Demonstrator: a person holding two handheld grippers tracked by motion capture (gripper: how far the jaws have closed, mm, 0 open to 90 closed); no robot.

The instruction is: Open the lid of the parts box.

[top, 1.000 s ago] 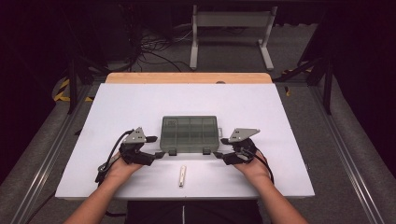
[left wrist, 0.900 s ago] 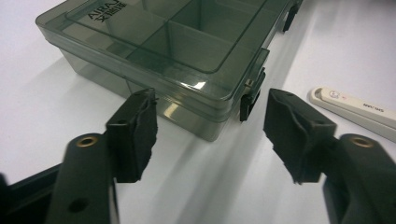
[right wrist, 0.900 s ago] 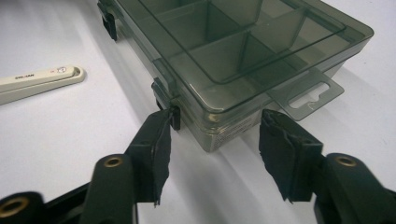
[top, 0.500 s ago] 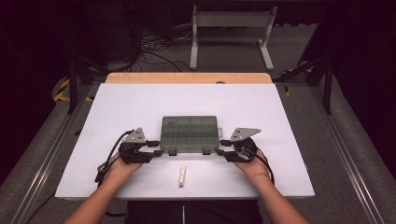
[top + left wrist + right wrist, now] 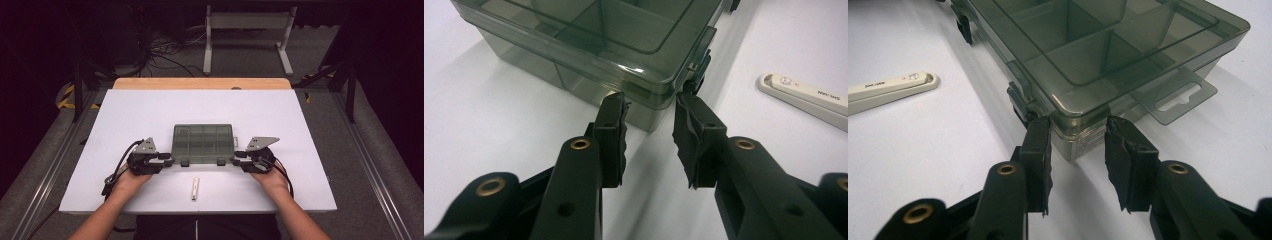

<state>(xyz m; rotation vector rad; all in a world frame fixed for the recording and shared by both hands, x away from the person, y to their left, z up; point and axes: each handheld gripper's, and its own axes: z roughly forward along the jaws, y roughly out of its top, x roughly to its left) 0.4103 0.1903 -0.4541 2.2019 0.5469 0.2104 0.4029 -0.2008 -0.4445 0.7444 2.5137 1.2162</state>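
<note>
The compartment box (image 5: 203,143) lies between the grippers, the white stick (image 5: 195,188) before it

Lab: white table (image 5: 150,115), metal rails (image 5: 380,185), floor cables (image 5: 165,55), dark surround.

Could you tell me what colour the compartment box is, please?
Translucent smoky grey-green; the compartment box shows best in the right gripper view.

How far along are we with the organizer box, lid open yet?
Not yet. Done: both grippers are in place, left gripper and right gripper each with open jaws at a near corner of the organizer box. In hand: nothing gripped. Left: the lid looks shut, latches apparently still closed. The white stick lies untouched in front of the box.
</note>
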